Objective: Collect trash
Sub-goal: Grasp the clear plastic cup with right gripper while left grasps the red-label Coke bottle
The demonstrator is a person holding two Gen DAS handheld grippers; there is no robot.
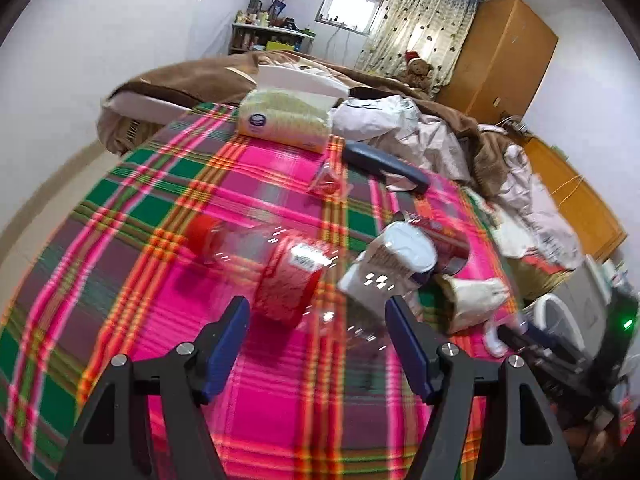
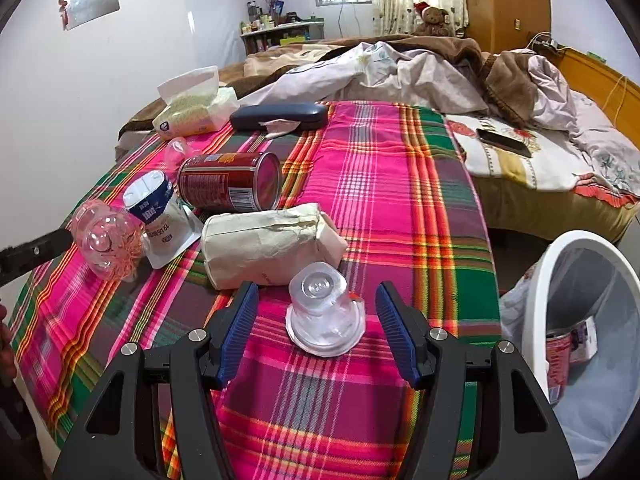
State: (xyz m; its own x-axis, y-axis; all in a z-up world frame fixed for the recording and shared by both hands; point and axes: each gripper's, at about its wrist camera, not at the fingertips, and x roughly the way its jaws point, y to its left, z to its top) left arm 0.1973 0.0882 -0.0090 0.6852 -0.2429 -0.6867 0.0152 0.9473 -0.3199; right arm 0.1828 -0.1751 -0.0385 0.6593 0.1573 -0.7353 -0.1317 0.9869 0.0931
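Both claws are spread wide and hold nothing.

Right claw (image 2: 316, 320) straddles the clear plastic cup (image 2: 325, 314), which stands upside down on the plaid cloth (image 2: 400, 200) between the blue pads, touching neither. Left claw (image 1: 316, 344) points at the clear bottle (image 1: 280, 276) with red label and red cap, lying on its side; its base end sits just ahead of the claw's opening. The left view is motion-blurred, so exact contact is hard to call.

Risks from here:
- Cup is thin and tapered. A hard squeeze likely crushes it or squirts it out forward. The wide rim sits flat on the cloth, so a low pad could snag fabric and drag the cloth with it.
- Paper-wrapped block (image 2: 272, 240) sits just behind the cup. A forward push bumps it.
- Bottle is round and on its side, so it probably rolls away if one pad touches first. Empty plastic caves in under grip.
- White yogurt pouch (image 2: 160, 216) and red can (image 2: 230, 182) lie close beside the bottle; a wide left claw could knock either one, and the can rolls.
- White bin (image 2: 536, 320) with liner stands beside the bed on the right, lower than the bed surface. A light cup released too early could miss the rim.
- Tissue pack (image 2: 192, 114), glasses case (image 2: 280, 117) and phone (image 2: 504, 142) look like keepers, so grabbing them would be a sorting error.
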